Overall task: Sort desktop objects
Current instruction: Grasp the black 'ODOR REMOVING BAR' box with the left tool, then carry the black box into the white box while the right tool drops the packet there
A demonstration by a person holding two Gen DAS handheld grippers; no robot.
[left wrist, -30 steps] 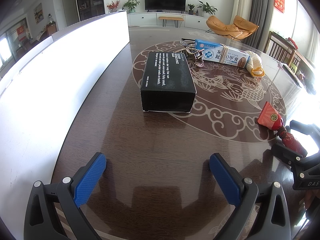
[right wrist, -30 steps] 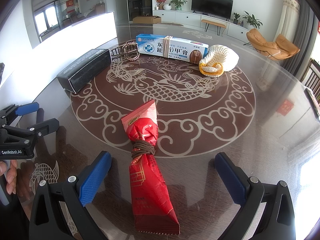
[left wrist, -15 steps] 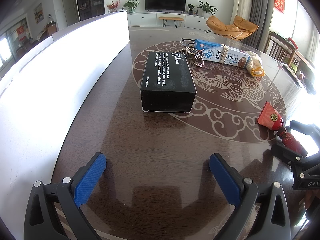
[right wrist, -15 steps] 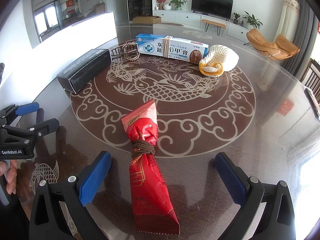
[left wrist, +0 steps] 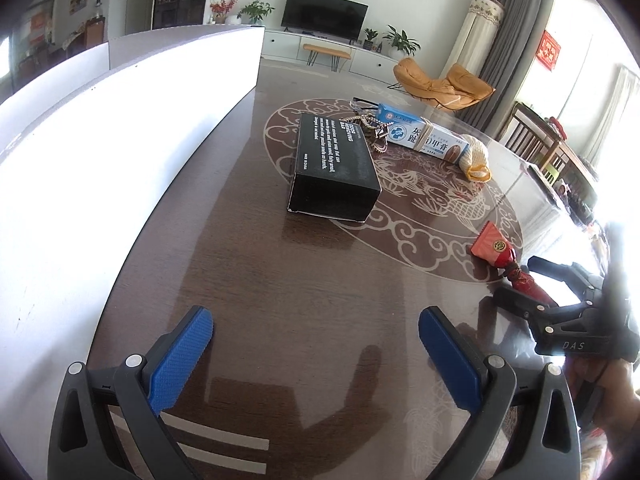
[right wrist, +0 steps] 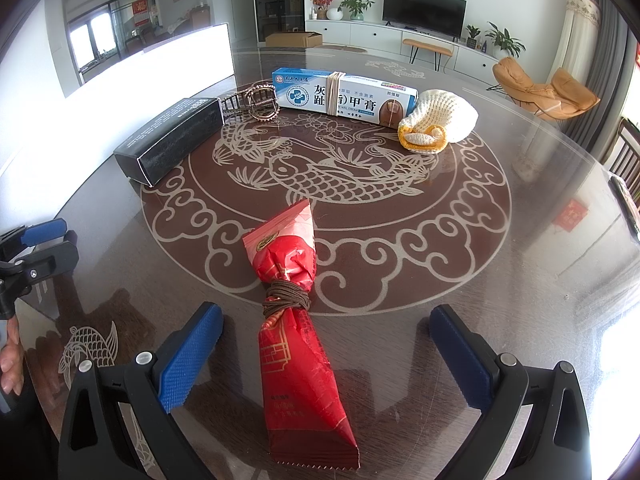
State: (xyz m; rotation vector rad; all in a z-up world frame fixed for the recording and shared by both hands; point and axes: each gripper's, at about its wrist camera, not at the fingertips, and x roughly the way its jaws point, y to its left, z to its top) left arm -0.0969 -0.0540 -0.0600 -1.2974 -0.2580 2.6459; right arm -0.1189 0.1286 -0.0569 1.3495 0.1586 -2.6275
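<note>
A red wrapped packet, tied with brown cord at its waist, lies flat between the wide-open fingers of my right gripper; it also shows in the left wrist view. My left gripper is open and empty over bare table, the black box well ahead of it. A blue-and-white ointment box with rubber bands, a cream crocheted pouch and a metal chain piece lie at the far side.
A tall white panel runs along the table's left edge. The dark glass-topped table has a round fish motif. Chairs stand beyond its right rim. My right gripper shows at the right of the left wrist view.
</note>
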